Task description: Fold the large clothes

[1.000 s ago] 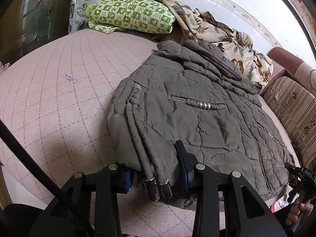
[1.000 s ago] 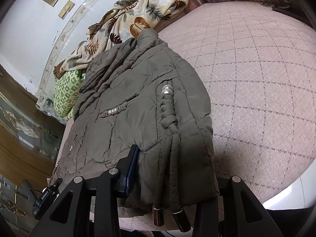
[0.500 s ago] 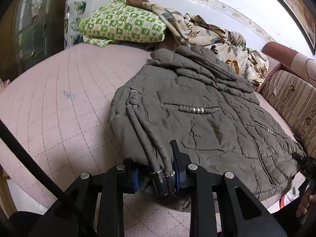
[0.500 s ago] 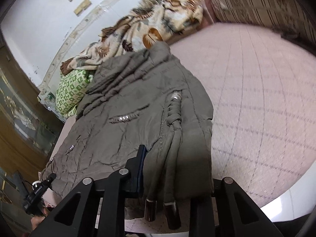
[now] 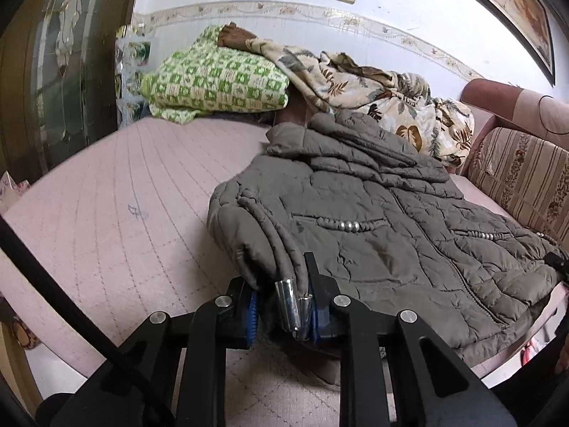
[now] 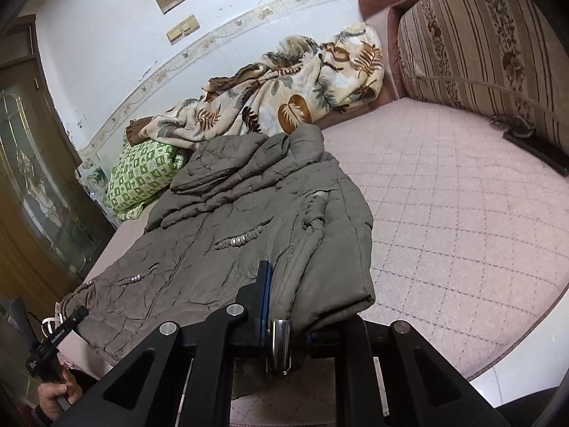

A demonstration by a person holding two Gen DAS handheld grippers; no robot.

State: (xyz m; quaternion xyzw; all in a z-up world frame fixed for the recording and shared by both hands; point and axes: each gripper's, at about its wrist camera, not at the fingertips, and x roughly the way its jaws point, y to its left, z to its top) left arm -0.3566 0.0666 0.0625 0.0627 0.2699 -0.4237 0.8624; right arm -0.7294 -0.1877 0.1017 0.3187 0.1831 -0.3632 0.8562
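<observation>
A large olive-grey quilted jacket [image 5: 373,220] lies on the pink quilted bed [image 5: 117,220], its collar toward the wall. It also shows in the right wrist view [image 6: 249,220]. My left gripper [image 5: 282,306] is shut on the jacket's near hem corner, where braided cords with metal tips [image 5: 288,302] hang between the fingers. My right gripper [image 6: 288,316] is shut on the other near hem corner, with a metal cord tip [image 6: 279,345] hanging beside it. Both corners are lifted a little off the bed.
A green checked pillow [image 5: 217,78] and a leaf-print blanket [image 5: 373,92] lie by the wall behind the jacket. A striped padded headboard [image 6: 480,42] stands at the side, with a dark device and cable [image 6: 533,142] by it. A glass-panel door [image 5: 60,71] stands at the far side.
Both grippers have closed on the jacket's hem corners and lifted them. The views have tilted up toward the wall.
</observation>
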